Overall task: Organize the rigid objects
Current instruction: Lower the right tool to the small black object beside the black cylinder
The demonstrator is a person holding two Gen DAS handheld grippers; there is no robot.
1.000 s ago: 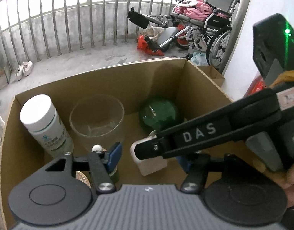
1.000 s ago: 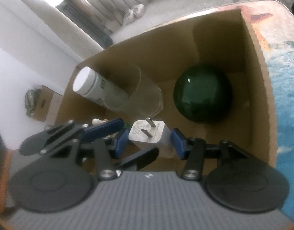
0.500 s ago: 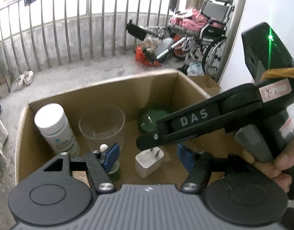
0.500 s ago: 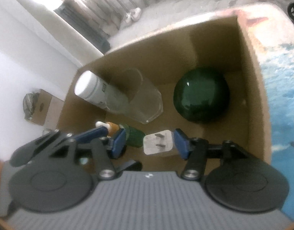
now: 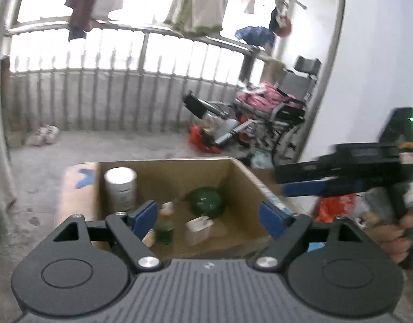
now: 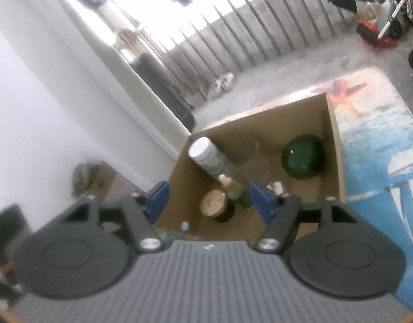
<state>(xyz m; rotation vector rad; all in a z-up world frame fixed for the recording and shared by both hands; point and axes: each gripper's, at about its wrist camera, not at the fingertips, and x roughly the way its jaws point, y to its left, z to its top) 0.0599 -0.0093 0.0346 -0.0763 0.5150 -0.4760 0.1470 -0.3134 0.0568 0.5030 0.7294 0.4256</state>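
Note:
An open cardboard box (image 5: 249, 180) (image 6: 333, 123) holds a white bottle (image 5: 120, 188) (image 6: 210, 156), a clear glass (image 6: 256, 158), a green ball (image 5: 206, 202) (image 6: 302, 160), a small green dropper bottle (image 5: 164, 224) (image 6: 237, 192), a round cork-topped jar (image 6: 213, 204) and a white plug adapter (image 5: 198, 227). My left gripper (image 5: 207, 215) is open and empty, raised before the box. My right gripper (image 6: 209, 202) is open and empty above the box's near side; it also shows in the left wrist view (image 5: 300, 181), to the right of the box.
The box stands on a table with a blue and orange printed cover (image 6: 381, 145). A wheelchair with pink cloth (image 5: 273, 107), a railing (image 5: 99, 97) and white shoes (image 5: 42, 134) lie beyond. A white wall (image 6: 45, 107) is to the left in the right wrist view.
The right gripper opened, left the white plug adapter lying in the box, and pulled up and back. The left gripper also drew back and tilted up, so the box looks smaller.

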